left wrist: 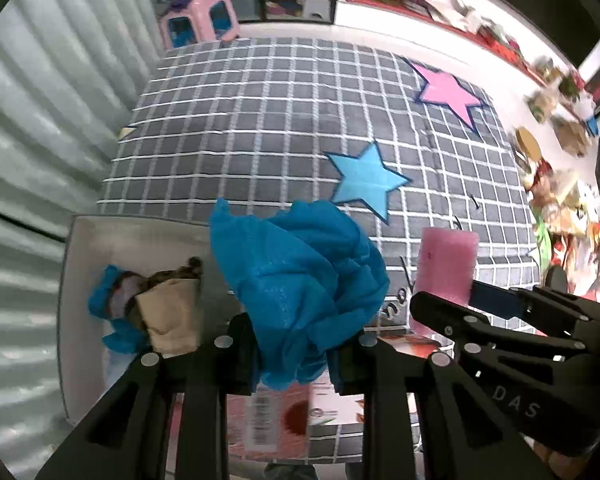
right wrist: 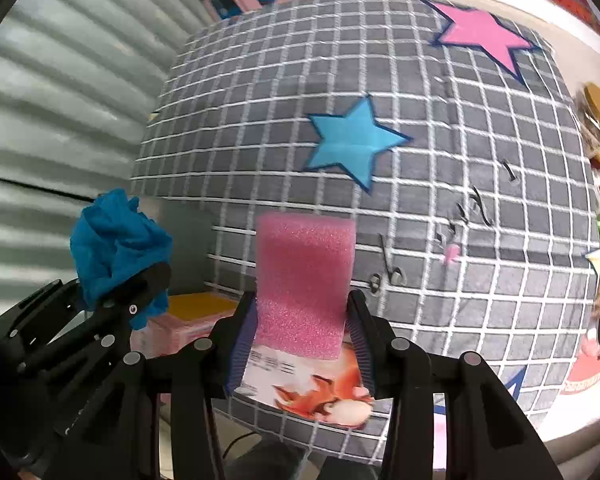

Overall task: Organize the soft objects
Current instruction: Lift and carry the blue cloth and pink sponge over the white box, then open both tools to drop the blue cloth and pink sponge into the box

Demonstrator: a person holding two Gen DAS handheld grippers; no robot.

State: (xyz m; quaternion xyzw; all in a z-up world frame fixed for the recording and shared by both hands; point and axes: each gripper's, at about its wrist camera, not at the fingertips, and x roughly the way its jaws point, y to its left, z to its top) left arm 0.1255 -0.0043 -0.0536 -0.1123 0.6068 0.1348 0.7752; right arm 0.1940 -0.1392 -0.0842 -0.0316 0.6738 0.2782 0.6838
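My left gripper is shut on a crumpled blue cloth and holds it above the near table edge. It also shows in the right wrist view. My right gripper is shut on a pink foam sponge, held upright; the sponge shows in the left wrist view. A white box at the left holds a blue cloth and a tan and brown soft item.
The table wears a grey checked cloth with a blue star and a pink star. A printed carton lies under the grippers. A corrugated metal wall is at the left. Toys clutter the right.
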